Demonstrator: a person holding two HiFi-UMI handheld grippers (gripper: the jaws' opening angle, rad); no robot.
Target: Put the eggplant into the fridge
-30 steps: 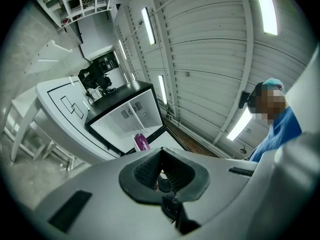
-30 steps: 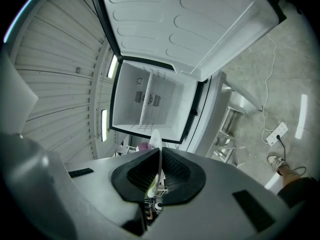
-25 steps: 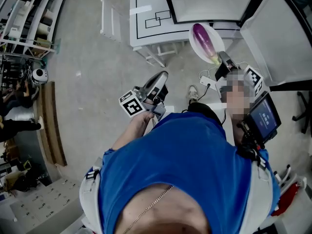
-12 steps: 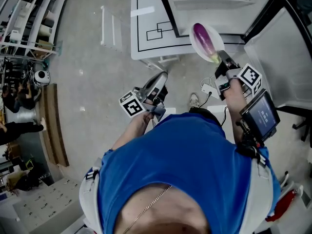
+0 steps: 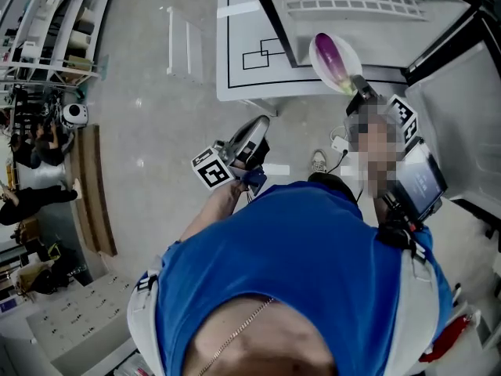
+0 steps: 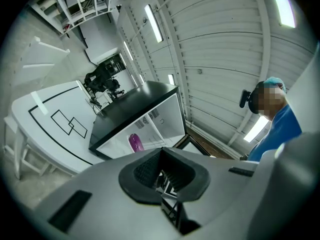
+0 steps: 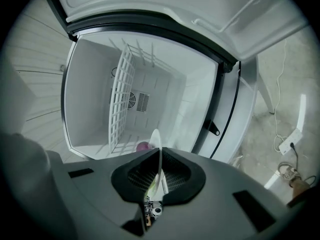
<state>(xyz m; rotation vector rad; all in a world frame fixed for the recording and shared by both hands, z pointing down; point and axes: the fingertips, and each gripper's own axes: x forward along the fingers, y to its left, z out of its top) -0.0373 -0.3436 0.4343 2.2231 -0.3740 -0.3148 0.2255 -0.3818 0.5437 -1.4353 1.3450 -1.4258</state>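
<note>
The concrete floor [image 5: 141, 77] filled most of my head view, and at its far side stood the fridge [image 5: 376, 41], its white inside wide open to me and its open door [image 5: 462, 92] swung out to the right. Beside the fridge, on the left, was the white counter [image 5: 243, 84] with black rectangles drawn on its top. In my right gripper view I looked straight into the cabinet, where a white wire rack [image 7: 120, 101] sat against the pale walls. Nearer to me, the blue shirt [image 5: 297, 272] of the person carrying the rig covered the bottom of the head view. The left claw [image 5: 258, 124] hung over the floor in front of the counter, well short of the fridge, its pads drawn together with nothing between them and its marker cube [image 5: 211, 168] facing up. The right claw [image 5: 356, 84] was held out towards the fridge opening and was clamped on the rim of a white plate [image 5: 317, 53], which showed edge-on between its pads. The eggplant [image 5: 332, 56] lay on that plate, purple with its green end towards the claw, right at the mouth of the fridge; I could not tell whether it had crossed the threshold.
</note>
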